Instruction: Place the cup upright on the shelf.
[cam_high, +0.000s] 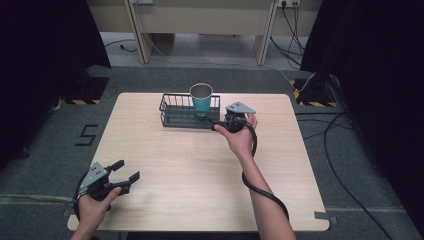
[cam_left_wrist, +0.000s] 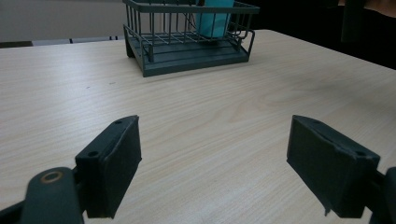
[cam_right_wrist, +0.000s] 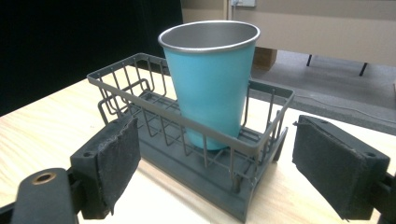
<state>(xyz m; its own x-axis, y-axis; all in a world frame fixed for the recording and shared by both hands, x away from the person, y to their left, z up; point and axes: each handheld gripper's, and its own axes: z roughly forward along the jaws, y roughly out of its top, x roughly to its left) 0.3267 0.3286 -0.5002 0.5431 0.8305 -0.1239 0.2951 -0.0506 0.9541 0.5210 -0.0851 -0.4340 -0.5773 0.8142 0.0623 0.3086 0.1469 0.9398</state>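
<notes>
Down at the near left, I am resting my left gripper (cam_high: 125, 173), jaws wide and empty. Far right, my right gripper (cam_right_wrist: 215, 163) is waiting wide open by the basket (cam_right_wrist: 140, 84), blue cup (cam_right_wrist: 212, 88) standing inside. Next, I think, I am reaching for that cup.

My left gripper (cam_high: 126, 171) and right gripper (cam_high: 218, 124) are both black, each topped by a grey three-cornered plate with small holes. A thick black cable trails from the right one, and my forearms are bare, without sleeves. Up close, the jaws carry dark, rough pads (cam_right_wrist: 117, 149) with frayed edges, screw holes, and a brass-ringed hole on the arm below.
</notes>
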